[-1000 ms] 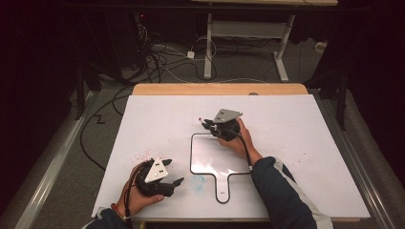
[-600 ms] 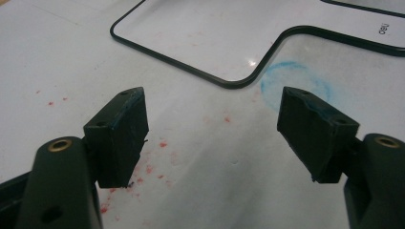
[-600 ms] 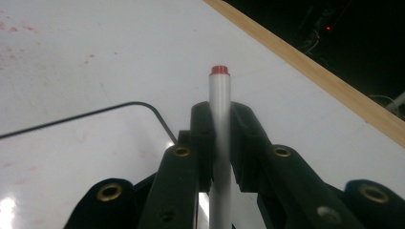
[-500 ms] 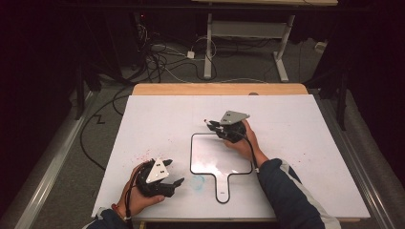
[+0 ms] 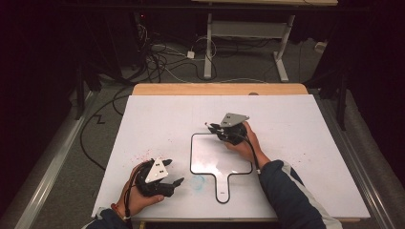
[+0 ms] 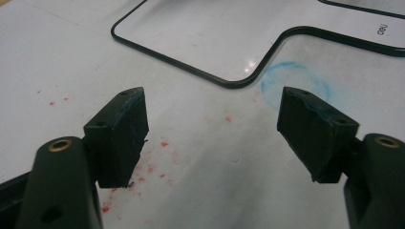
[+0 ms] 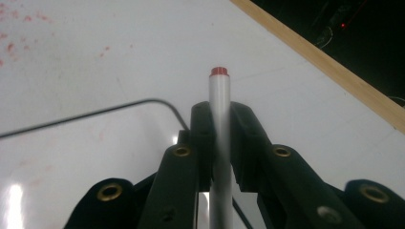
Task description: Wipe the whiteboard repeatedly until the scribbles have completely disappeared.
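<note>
R gripper (image 7: pixel 220 124) pinching red-tipped marker (image 7: pixel 220 114); L gripper (image 6: pixel 212 129) jaws spread, empty; whiteboard (image 6: pixel 305 19) marked "deli".

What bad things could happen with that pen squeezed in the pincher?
The right gripper pinches a thin white marker with a red end, so the marker could perhaps twist or slip between the pads. It hangs by the far corner of the small whiteboard, so a stroke might run past the black rim onto the table, which already has red specks and a blue smudge.
</note>
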`<state>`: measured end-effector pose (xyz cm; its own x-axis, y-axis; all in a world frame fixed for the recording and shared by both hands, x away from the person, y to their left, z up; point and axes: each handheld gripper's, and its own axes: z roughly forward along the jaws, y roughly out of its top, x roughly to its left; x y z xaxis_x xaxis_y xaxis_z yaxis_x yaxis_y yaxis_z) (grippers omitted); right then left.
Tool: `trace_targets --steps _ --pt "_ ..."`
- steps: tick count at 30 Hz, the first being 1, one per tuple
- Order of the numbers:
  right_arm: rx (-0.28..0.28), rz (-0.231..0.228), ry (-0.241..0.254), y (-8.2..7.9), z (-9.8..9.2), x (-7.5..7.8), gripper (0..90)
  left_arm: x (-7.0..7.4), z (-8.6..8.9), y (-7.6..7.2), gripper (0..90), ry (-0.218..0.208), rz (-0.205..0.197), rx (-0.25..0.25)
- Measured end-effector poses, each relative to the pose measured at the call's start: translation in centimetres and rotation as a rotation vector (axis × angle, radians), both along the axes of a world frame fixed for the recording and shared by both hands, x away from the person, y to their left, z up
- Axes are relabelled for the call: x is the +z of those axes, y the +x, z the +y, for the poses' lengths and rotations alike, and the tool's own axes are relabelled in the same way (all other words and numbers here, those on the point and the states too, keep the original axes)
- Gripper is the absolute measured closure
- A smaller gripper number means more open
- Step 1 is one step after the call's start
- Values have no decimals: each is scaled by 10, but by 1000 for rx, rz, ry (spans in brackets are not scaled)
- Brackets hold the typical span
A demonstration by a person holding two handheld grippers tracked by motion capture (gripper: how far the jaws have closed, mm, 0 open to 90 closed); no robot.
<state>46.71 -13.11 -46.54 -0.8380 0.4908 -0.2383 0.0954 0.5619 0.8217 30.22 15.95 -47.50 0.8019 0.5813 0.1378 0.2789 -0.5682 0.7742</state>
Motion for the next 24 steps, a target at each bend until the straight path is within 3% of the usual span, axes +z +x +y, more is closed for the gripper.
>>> trace_targets --steps 3,9,13,24 --pt "-17 -10 -27 -4 -14 1 818 0 -3 0 252 30 -4 9" --pt "-34 -2 -18 -5 -31 3 818 0 -3 0 252 22 -2 12" --pt "-18 2 3 0 -18 3 817 0 -2 0 252 18 -3 9" --pt "18 9 -47 18 37 1 818 1 1 -1 252 -4 -2 8"
